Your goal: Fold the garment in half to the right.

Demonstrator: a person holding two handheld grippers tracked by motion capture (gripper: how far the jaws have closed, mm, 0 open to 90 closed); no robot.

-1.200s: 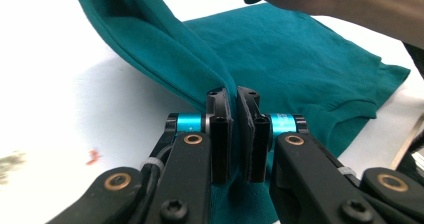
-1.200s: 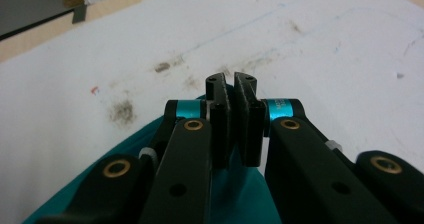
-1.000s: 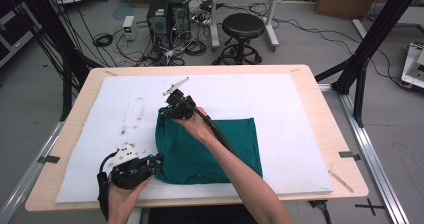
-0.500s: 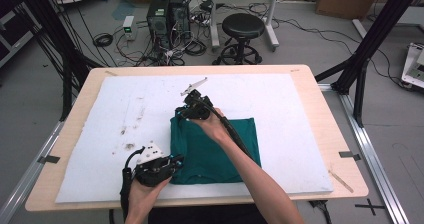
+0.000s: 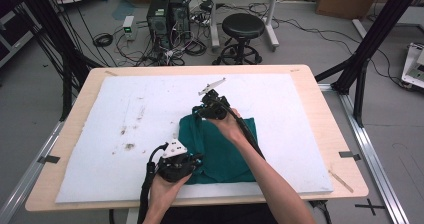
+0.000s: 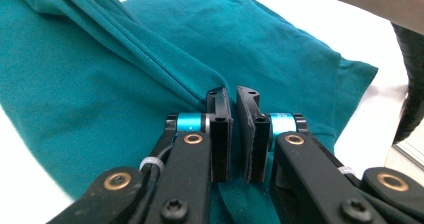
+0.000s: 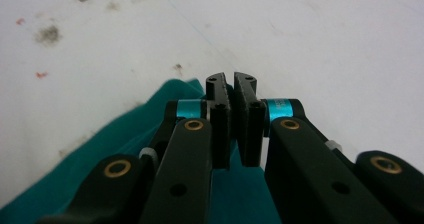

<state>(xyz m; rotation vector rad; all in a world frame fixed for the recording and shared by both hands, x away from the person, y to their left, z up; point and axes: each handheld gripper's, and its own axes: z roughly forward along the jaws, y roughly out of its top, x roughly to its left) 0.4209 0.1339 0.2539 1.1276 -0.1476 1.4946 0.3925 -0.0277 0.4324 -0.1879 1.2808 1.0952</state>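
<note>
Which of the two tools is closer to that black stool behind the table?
The right one. The right tool is at the teal cloth's far edge, toward the stool. The left tool is at the cloth's near edge.

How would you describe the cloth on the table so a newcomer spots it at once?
Find the wooden table topped with a white sheet. At its near middle lies a teal cloth, the one coloured thing there, with a gripper at each left corner.
</note>
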